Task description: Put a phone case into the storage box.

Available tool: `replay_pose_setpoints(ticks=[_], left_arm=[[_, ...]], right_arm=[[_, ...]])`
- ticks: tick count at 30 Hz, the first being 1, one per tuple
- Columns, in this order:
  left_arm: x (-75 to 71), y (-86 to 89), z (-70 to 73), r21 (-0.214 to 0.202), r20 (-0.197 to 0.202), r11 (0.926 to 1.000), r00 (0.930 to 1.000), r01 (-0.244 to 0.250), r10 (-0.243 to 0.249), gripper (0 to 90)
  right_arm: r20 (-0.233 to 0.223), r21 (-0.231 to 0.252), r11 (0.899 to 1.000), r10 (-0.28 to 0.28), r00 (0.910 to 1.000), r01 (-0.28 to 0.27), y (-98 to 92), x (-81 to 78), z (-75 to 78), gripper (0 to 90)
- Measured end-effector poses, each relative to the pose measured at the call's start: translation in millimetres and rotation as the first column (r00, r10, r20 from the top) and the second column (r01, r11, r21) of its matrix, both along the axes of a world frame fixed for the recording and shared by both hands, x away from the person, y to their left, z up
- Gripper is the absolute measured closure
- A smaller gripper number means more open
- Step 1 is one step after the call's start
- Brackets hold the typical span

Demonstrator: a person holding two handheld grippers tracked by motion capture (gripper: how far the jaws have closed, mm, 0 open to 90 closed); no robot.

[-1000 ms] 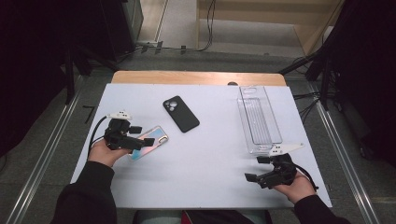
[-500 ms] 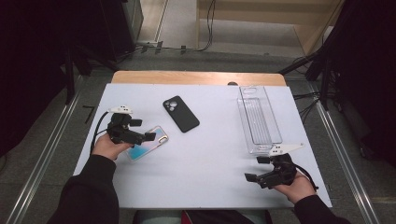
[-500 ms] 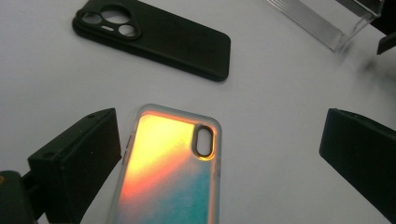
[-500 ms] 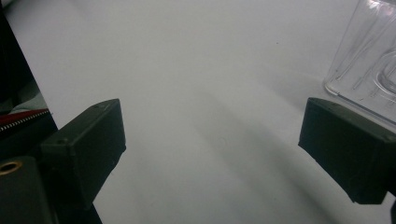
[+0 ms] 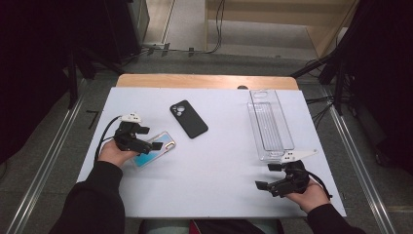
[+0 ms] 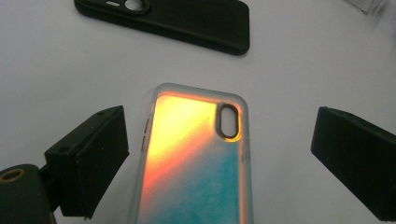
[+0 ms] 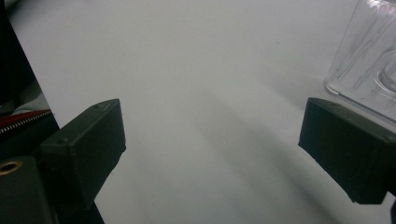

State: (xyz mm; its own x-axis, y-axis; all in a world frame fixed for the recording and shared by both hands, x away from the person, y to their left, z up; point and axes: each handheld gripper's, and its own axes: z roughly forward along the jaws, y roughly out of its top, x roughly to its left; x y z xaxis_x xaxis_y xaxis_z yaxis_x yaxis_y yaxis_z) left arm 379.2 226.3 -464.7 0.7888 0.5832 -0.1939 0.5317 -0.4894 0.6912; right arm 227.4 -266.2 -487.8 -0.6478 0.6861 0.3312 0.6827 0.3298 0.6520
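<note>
Both jaws of the left tool (image 6: 219,154) stood wide astride the light, slippery, iridescent orange-teal phone case (image 6: 196,158), best pinched across its long edges.

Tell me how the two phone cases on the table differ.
The iridescent case glows orange to teal with a clear rim; the black case is matte and dark. The iridescent case lies between the open jaws of the left gripper; the black case lies apart, farther up the table. Both lie flat, camera cutout showing.
</note>
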Motion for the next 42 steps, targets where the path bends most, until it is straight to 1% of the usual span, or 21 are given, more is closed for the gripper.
replay_pose_setpoints(ticks=[3,6,9,11,15,17,19,21,25,28,32,33,35,36,38,39,42], left_arm=[[0.6,0.0,-3.4,-0.001,-0.007,1.0,1.0,0.005,-0.005,4.1],[1.0,-2.0,-8.3,0.028,-0.017,0.9994,0.9997,0.017,-0.017,4.1],[0.6,-4.8,-13.3,0.053,-0.029,0.9984,0.9994,0.02,-0.018,3.6],[0.7,-4.8,-17.0,0.052,-0.032,0.9985,0.9994,0.015,-0.013,3.6],[1.7,-3.4,-25.0,0.079,-0.052,0.9968,0.9986,0.01,-0.006,3.6],[1.3,-3.5,-28.7,0.093,-0.053,0.9956,0.9986,0.011,-0.006,3.6],[0.0,-3.8,-30.0,0.095,-0.042,0.9954,0.9991,0.009,-0.005,3.8],[-0.1,-3.7,-30.0,0.095,-0.042,0.9955,0.9991,0.005,-0.001,3.9],[-1.9,-6.5,-30.3,0.12,-0.028,0.9928,0.9996,0.003,0.0,4.4],[-2.8,-8.0,-30.4,0.138,-0.018,0.9904,0.9998,0.01,-0.008,4.4],[-6.0,-12.1,-30.5,0.191,0.018,0.9815,0.9998,0.01,-0.013,6.7],[-6.4,-13.1,-30.4,0.207,0.025,0.9783,0.9996,0.01,-0.016,7.2],[-8.0,-15.1,-30.4,0.233,0.046,0.9724,0.9989,0.001,-0.012,8.6],[-9.2,-15.8,-30.4,0.244,0.058,0.9697,0.9983,-0.008,-0.007,10.8],[-10.1,-16.9,-30.6,0.251,0.064,0.9679,0.9979,-0.018,0.002,12.8],[-10.8,-17.4,-30.6,0.26,0.071,0.9654,0.9975,-0.021,0.002,13.3],[-10.8,-17.3,-29.7,0.259,0.07,0.9652,0.9974,-0.032,0.014,16.4]], right_arm=[[0.0,0.0,1.0,0.001,1.0,-0.001,0.1,0.0,-0.2,5.6],[-0.002,0.0,1.0,0.001,1.0,-0.001,-0.1,-0.1,-0.3,5.6],[-0.003,0.0,1.0,0.0,1.0,0.0,-0.2,-0.2,-0.3,5.6],[-0.004,-0.001,1.0,0.001,1.0,-0.001,-0.2,-0.2,-0.3,5.6],[-0.004,-0.001,1.0,0.002,1.0,-0.002,-0.1,-0.3,-0.5,5.6],[-0.004,-0.002,1.0,0.002,1.0,-0.002,-0.1,-0.3,-0.5,5.6],[-0.004,-0.003,1.0,0.002,1.0,-0.002,0.0,-0.2,-0.6,5.6],[-0.006,-0.001,1.0,0.002,1.0,-0.002,0.4,-0.2,-0.6,5.6],[-0.006,-0.005,1.0,0.002,1.0,-0.002,0.3,-0.3,-0.8,5.6],[-0.003,-0.008,1.0,0.002,1.0,-0.002,-0.1,-0.5,-0.8,5.6],[-0.004,-0.01,1.0,0.002,1.0,-0.002,-0.4,-0.7,-0.6,5.6],[-0.004,-0.009,1.0,0.001,1.0,-0.001,-0.5,-0.8,-0.7,5.6],[-0.005,-0.012,1.0,0.002,1.0,-0.002,-0.4,-0.8,-0.7,5.6],[-0.004,-0.011,1.0,0.002,1.0,-0.002,-0.3,-0.8,-0.8,5.6],[-0.003,-0.012,1.0,0.006,1.0,-0.006,0.0,-0.6,-1.2,5.6],[-0.005,-0.012,1.0,0.004,1.0,-0.004,0.3,-0.7,-1.1,5.6],[-0.005,-0.012,1.0,0.004,1.0,-0.004,0.3,-0.6,-1.1,5.6]])
